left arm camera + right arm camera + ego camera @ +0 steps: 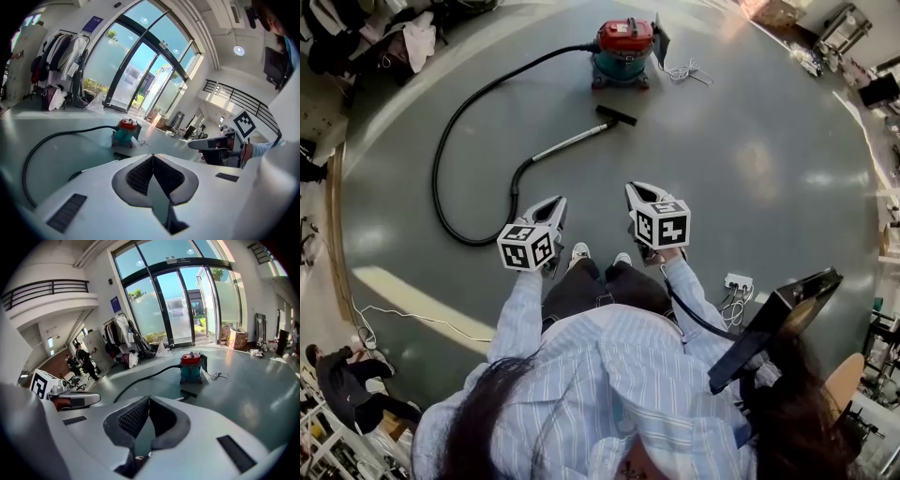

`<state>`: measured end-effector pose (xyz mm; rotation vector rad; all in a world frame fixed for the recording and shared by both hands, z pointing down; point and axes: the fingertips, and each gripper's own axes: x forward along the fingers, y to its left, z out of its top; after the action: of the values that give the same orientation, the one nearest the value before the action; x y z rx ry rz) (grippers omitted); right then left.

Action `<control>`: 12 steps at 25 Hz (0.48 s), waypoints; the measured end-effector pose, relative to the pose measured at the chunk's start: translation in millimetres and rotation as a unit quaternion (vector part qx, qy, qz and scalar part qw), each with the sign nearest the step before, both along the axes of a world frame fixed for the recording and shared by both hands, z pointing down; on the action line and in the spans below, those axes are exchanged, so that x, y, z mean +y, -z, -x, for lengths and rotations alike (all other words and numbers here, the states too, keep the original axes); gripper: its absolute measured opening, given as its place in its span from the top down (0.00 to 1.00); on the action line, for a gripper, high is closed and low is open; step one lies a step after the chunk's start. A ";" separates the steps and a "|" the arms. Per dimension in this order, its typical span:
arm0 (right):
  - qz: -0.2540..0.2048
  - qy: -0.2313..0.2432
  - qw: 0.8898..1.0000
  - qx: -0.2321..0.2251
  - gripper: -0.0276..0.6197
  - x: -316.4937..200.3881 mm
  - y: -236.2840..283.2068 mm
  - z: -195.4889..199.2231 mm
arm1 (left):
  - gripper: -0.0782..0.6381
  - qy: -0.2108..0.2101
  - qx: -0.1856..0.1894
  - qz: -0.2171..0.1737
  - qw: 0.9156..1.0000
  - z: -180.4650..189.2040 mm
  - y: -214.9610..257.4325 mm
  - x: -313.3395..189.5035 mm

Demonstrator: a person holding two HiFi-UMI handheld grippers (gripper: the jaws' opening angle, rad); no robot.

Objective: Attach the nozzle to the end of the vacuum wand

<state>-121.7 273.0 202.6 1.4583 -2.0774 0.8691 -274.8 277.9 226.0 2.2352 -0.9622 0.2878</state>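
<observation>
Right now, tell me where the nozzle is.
In the head view the nozzle lies above centre, just in front of the red vacuum cleaner, at the far tip of the metal wand.

**Open floor ahead, hose loop at left**

Bare floor (609, 169) lies between the left tool (555, 204), the right tool (634, 190) and the wand (565, 142). The hose (441, 150) loops across the floor's left side. The vacuum (623, 49) and a loose cord (684, 71) stand toward the far edge. The right side is open, with a power strip (738, 281) near the feet.
</observation>
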 end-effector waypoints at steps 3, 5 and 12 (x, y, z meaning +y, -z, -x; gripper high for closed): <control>0.008 0.010 1.000 -0.004 0.95 15.1 -1.3 -3.5 | 0.88 -0.010 0.000 -0.001 1.000 -20.1 7.4 9.7; 0.010 0.013 1.000 -0.014 0.95 22.6 0.8 -5.4 | 0.88 -0.010 0.004 0.001 1.000 -30.3 12.2 15.2; -0.003 0.036 0.999 -0.021 0.95 27.7 11.4 -25.1 | 0.88 -0.003 0.004 -0.010 1.000 -59.8 27.4 24.3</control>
<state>-96.6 300.6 191.2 1.3704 -2.1500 0.8730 -215.0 302.2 198.6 2.2571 -0.9581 0.2739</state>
